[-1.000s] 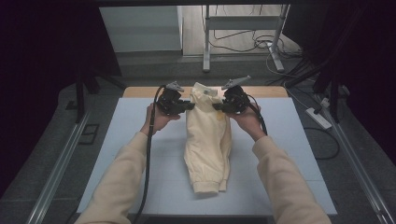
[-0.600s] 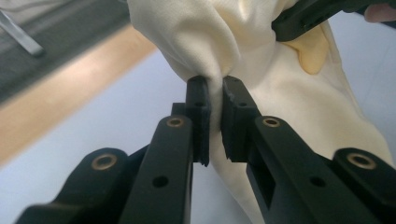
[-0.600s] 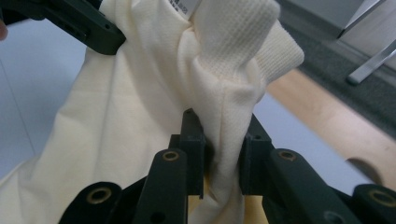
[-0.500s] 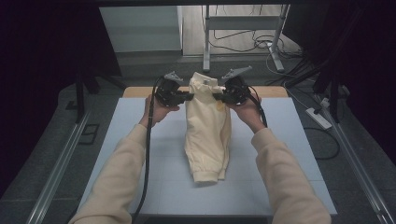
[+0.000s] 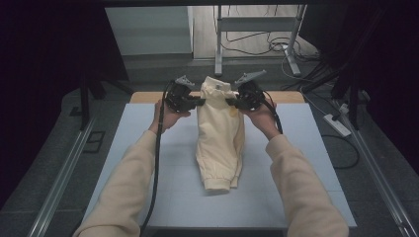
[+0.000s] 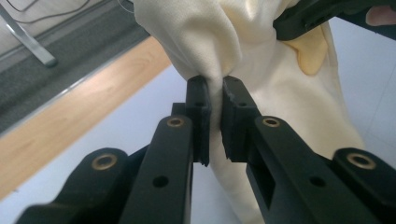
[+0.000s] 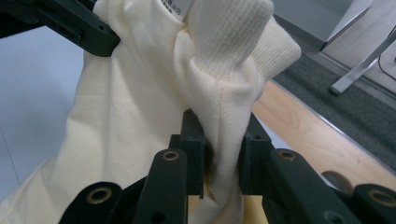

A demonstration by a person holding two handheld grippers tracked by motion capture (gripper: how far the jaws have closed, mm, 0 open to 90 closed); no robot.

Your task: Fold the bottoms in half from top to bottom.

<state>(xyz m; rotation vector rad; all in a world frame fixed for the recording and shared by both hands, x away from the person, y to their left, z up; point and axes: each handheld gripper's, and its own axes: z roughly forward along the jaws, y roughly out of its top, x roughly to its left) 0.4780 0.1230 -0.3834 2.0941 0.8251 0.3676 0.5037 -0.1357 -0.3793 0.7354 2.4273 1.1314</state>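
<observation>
Table [image 5: 148,148]: pale blue top with a wood strip along its 12 o'clock edge; the lower part of the garment rests on it.
Garment [image 5: 220,133]: cream sweatshirt, folded narrow, at table centre. The collar end is raised toward 12 o'clock and the hem lies flat toward 6 o'clock.
Left gripper [image 5: 197,102]: at 9 o'clock of the collar, jaws narrow and pinched on a fold of the shoulder cloth [image 6: 212,88].
Right gripper [image 5: 233,102]: at 3 o'clock of the collar, jaws narrow and clamped on cloth just below the ribbed collar [image 7: 224,126].
Change vs 1 second ago: both hands sit higher in the high view, the collar end has come up with them, and the hem has slid a little toward 12 o'clock.
Change vs half a second ago: almost none; the lift has levelled off.
Reading: both grips held through the lift, so I judge the garment is being raised by its shoulders, with more lift needed before the hem clears the table.
</observation>
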